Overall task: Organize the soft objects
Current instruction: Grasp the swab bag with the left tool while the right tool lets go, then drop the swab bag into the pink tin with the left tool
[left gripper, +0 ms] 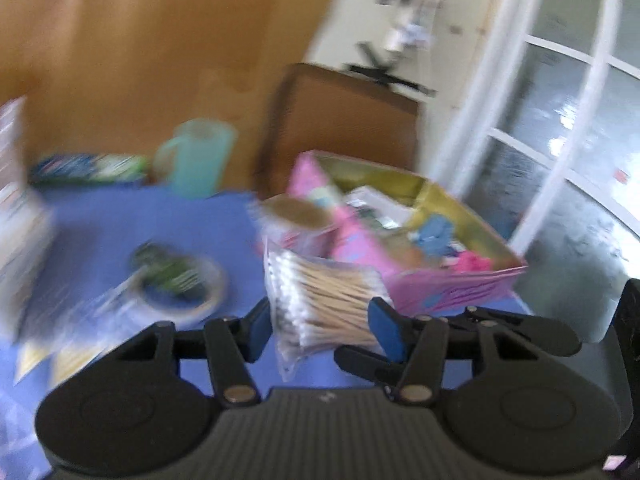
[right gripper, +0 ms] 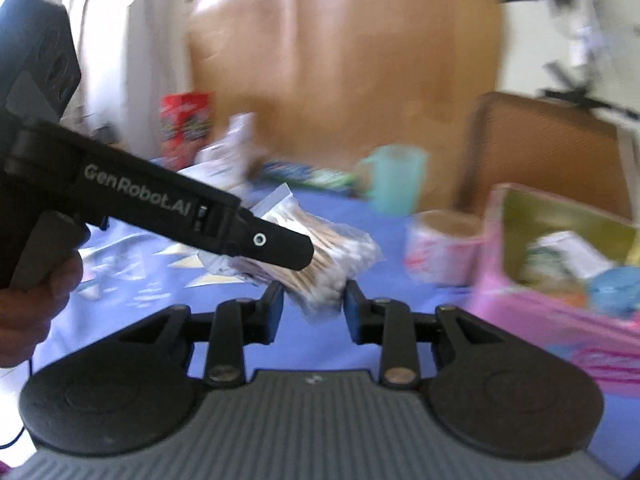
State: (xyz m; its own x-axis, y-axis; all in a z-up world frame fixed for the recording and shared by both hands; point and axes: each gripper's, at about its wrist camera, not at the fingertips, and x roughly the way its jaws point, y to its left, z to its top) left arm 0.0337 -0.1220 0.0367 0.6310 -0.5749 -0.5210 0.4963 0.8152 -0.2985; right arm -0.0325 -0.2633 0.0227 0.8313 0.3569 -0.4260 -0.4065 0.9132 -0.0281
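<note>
A clear bag of cotton swabs (left gripper: 324, 300) hangs between the blue pads of my left gripper (left gripper: 320, 324), which is shut on it and holds it above the blue tablecloth (left gripper: 140, 216). The right wrist view shows the same bag (right gripper: 320, 256) with the left gripper's body (right gripper: 160, 208) reaching in from the left. My right gripper (right gripper: 313, 312) sits just below the bag's lower end, jaws apart, not clearly touching it. A pink box (left gripper: 440, 240) with soft items inside stands right of the bag; it also shows in the right wrist view (right gripper: 560, 280).
A teal mug (left gripper: 200, 160) stands at the back of the table. A tape roll (left gripper: 180, 280) and papers lie at left. A pink-white roll (right gripper: 444, 248) stands beside the box. A brown chair back (left gripper: 340, 120) is behind the table.
</note>
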